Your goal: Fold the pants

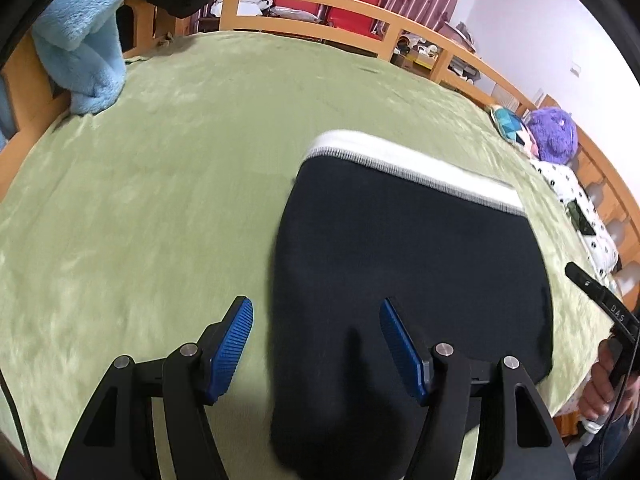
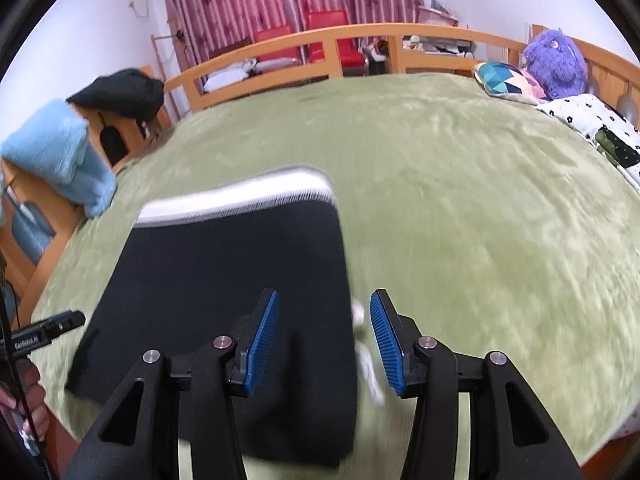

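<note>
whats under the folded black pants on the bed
The black pants lie flat on the green blanket, which shows all around them. A white drawstring pokes out at one edge. Anything beneath the fabric is covered.

pants [image 1: 408, 264] lie on the blanket [image 1: 160, 200].

Both wrist views look steeply down, sharing the pants [image 1: 408, 256].

Wide bed [image 2: 460, 208] with fuzzy light-green cover, wooden rail round it. Folded black pants with white waistband [image 2: 240, 272] lie flat near front edge. Purple plush toy [image 2: 556, 64], patterned cushion [image 2: 504, 80], spotted white quilt [image 2: 588, 116] at far right; fluffy blue blanket [image 2: 60, 152] at left edge.
</note>
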`<state>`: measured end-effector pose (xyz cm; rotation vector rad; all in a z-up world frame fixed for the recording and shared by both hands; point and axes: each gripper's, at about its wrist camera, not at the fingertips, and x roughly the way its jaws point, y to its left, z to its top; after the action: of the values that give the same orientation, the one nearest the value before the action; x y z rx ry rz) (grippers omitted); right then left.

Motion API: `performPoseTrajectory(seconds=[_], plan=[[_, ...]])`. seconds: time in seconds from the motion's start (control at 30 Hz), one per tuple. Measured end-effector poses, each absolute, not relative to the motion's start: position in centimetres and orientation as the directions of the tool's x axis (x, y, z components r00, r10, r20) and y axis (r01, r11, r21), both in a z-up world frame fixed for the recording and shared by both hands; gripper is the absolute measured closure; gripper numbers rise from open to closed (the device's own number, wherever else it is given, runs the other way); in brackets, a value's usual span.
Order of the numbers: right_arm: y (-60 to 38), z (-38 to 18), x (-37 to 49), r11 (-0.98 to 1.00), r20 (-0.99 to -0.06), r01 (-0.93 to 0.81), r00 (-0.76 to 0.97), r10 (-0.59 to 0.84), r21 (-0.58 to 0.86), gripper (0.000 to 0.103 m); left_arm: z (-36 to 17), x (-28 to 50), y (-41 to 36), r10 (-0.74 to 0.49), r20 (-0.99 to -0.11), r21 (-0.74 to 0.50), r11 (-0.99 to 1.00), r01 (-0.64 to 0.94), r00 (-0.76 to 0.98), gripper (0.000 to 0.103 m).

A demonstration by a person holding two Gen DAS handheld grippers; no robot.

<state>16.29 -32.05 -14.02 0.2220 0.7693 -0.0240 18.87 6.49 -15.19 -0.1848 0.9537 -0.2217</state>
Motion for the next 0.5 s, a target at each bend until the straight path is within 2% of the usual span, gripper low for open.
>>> performPoseTrajectory(seconds=[0.2,0.3,0.5], plan=[[-32.0,-15.1,22.0,0.962,-0.680,0.065,0.720,0.139,0.265,0.057,-15.4,23.8,3.6,-0.285,-0.795,-0.263,0.957,0.120,0.536,0.039],[-31.5,-17.7,24.7,0.971,-0.721,0.069,0.682,0.120,0.227,0.063,-16.9,25.1,2.7,-0.251,-0.824,-0.232,0.967,0.102,0.508,0.039],[-33.1,-19.7,26.0,0.950,-0.723,0.098,0.673,0.155,0.296,0.061,-17.8,25.7,1.6,-0.205,-0.853,-0.185,0.979,0.090,0.480,0.039]])
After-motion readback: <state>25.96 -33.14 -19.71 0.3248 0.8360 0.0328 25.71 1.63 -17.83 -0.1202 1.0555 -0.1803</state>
